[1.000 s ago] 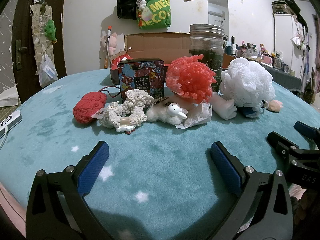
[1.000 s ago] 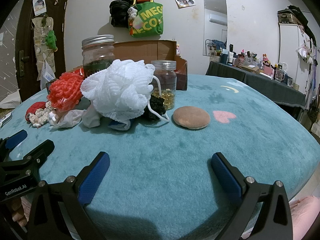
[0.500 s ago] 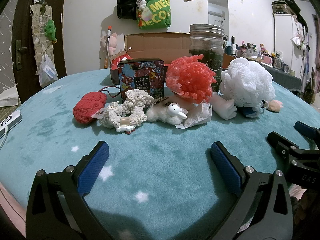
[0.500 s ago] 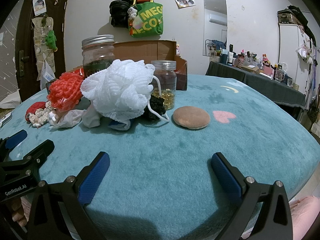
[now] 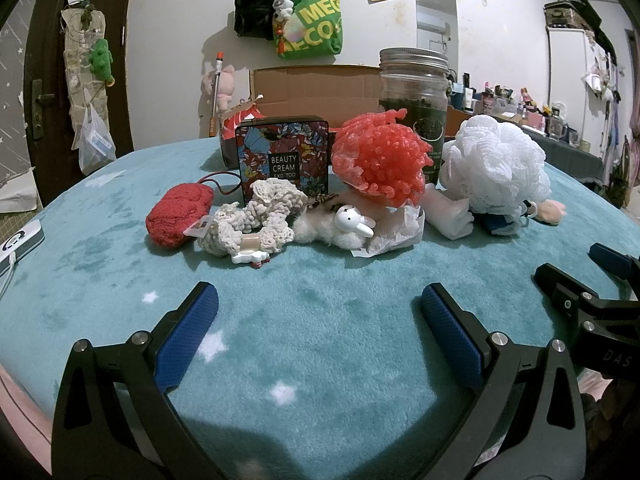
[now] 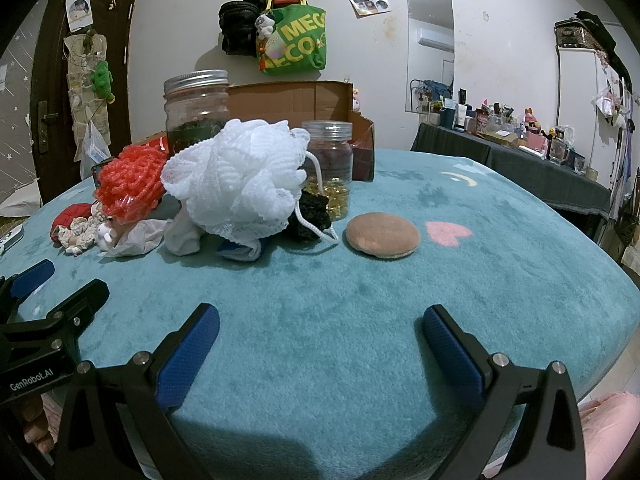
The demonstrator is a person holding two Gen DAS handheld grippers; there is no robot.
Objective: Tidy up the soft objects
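Soft things lie in a row on the teal plush table (image 5: 320, 340): a red knitted pouch (image 5: 178, 214), a cream crochet scrunchie (image 5: 256, 220), a fluffy white piece with a rabbit charm (image 5: 354, 222), a red mesh puff (image 5: 380, 160) and a white bath puff (image 5: 496, 168), which also shows in the right wrist view (image 6: 240, 180). A tan round powder puff (image 6: 382, 235) lies to its right. My left gripper (image 5: 318, 320) is open and empty, short of the row. My right gripper (image 6: 320, 338) is open and empty, near the front edge.
A floral tin (image 5: 283, 160), a tall glass jar (image 5: 414, 96), a smaller jar with gold capsules (image 6: 330, 168) and an open cardboard box (image 6: 288, 100) stand behind the soft things. A white device (image 5: 18, 240) lies at the far left. Black fabric (image 6: 310, 216) sits under the white puff.
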